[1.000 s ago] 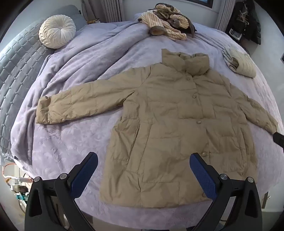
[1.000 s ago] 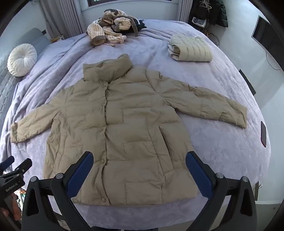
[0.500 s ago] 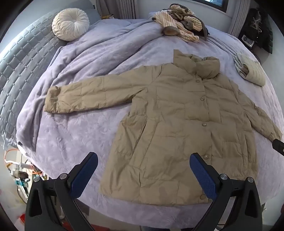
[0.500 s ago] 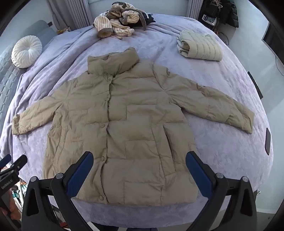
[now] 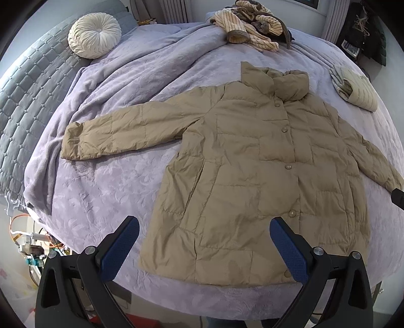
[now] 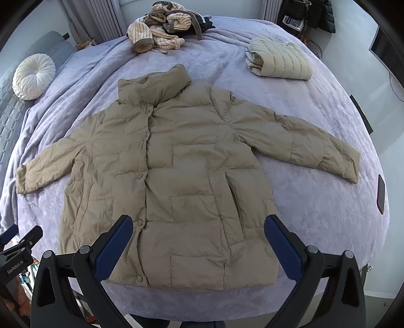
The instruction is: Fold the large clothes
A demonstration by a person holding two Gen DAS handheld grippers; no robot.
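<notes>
Home bedroom: bed (image 5: 106,176), round cushion (image 5: 94,35), curtains (image 6: 101,17).

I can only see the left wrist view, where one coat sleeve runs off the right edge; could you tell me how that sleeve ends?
Observer: In the right wrist view, that sleeve of the coat lies stretched out flat, with its cuff fully on the bed.
Operator: Thank you. Is there anything by the cuff?
Observer: A dark flat thing lies just beyond it, not touching it.
Operator: And is the right claw holding anything?
Observer: No, the right claw is open and empty, near the coat's hem.
</notes>
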